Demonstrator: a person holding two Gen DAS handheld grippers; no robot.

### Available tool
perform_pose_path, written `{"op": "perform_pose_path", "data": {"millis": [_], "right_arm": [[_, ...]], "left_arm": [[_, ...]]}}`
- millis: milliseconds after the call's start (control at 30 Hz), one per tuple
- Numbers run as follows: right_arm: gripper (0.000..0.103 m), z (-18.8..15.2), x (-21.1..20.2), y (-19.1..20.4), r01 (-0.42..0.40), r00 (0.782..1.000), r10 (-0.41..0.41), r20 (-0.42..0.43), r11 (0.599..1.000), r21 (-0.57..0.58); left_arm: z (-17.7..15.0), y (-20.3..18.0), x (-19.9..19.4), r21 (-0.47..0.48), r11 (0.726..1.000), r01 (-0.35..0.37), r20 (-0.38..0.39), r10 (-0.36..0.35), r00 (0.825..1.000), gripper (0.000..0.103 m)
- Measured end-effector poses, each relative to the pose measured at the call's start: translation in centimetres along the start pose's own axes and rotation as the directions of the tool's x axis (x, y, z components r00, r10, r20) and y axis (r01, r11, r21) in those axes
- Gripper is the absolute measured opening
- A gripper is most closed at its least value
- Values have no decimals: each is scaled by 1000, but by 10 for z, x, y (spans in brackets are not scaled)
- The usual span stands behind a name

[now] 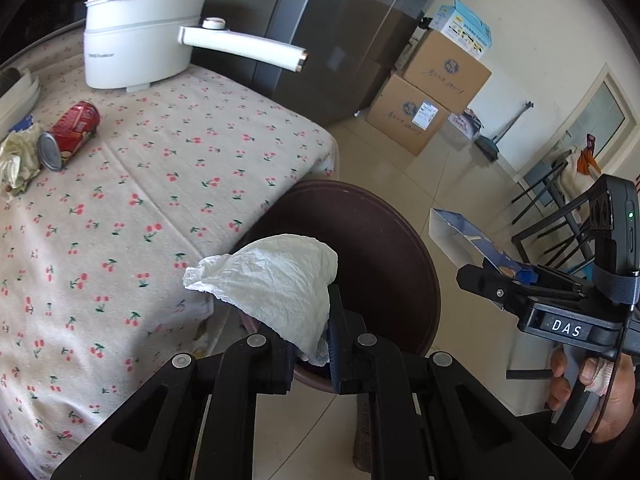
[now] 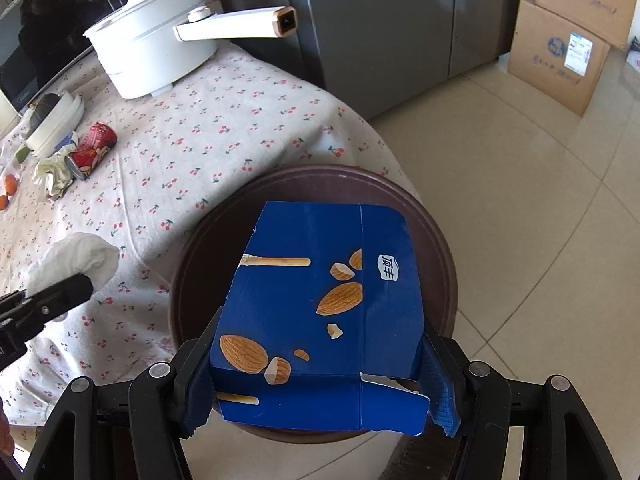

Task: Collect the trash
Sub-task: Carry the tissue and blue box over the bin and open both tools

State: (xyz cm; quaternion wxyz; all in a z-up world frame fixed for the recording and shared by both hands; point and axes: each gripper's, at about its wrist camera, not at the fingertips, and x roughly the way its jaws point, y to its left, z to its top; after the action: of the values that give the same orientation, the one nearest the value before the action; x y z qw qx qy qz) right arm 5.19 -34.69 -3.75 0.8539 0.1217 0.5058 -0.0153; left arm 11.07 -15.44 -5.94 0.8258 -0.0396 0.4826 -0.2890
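The left gripper [image 1: 316, 336] clamps a crumpled tissue [image 1: 272, 280]; the right gripper [image 2: 320, 376] grips a blue carton [image 2: 324, 312], apparently above the brown bin [image 2: 436, 248].

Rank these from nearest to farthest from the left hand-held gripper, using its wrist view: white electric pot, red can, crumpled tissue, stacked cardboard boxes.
1. crumpled tissue, clamped in the left hand-held gripper.
2. red can, lying on the table, far left.
3. white electric pot, back of the table.
4. stacked cardboard boxes, on the floor, upper right.

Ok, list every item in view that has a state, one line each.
left gripper: shut on crumpled tissue, above the bin's rim.
right gripper: shut on blue snack box, flattened, torn, above the bin.
brown trash bin: open.
red can: lying on its side on the table.
white electric pot: lidded, upright.
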Motion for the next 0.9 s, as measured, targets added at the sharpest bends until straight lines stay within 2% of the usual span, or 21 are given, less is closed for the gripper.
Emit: {"op": "perform_pose_path", "data": {"millis": [67,100,167,200,233,300,400,433,500,700,900], "right_arm": [[72,0,1,-6,5,1000,-5,-5,1000,11],[72,0,1,-8,7,1000,-7,-8,1000,16],[72,-1,2,-13,10,1000,-10,-13,1000,23],[72,-1,3,-14,13,1000,-13,-15,1000,25],[72,-1,3,-15,15,1000,-15,-17,1000,26],[72,-1,5,-18,18,1000,-17,-21,999,28],[72,-1,6,-21,21,999,-20,-26,999,30],[72,-1,6,-21,23,999,-22,-27,999,30],[72,-1,7,-21,24,999,-23,-29,999,33],[73,0,10,-18,19,999,-18,-39,999,35],[73,1,18,-11,30,998,-28,-51,999,26]], "left_arm": [[-1,-7,13,15,1000,1,-23,-1,1000,15],[-1,-8,19,17,1000,-1,-37,2,999,18],[-2,-9,29,10,1000,-1,-60,2,998,48],[-2,-8,31,0,1000,-8,-61,8,998,69],[-2,-8,32,-7,1000,-16,-60,16,998,78],[-2,-7,34,-9,1000,-20,-67,19,998,83],[-3,-5,34,10,999,-47,-76,48,996,100],[-3,-4,33,14,998,-56,-76,57,995,103],[-4,-1,30,17,996,-92,-62,93,994,103],[-3,13,6,-1,991,-136,-19,136,991,103],[-5,32,-12,-27,985,-168,-22,168,986,103]]}}
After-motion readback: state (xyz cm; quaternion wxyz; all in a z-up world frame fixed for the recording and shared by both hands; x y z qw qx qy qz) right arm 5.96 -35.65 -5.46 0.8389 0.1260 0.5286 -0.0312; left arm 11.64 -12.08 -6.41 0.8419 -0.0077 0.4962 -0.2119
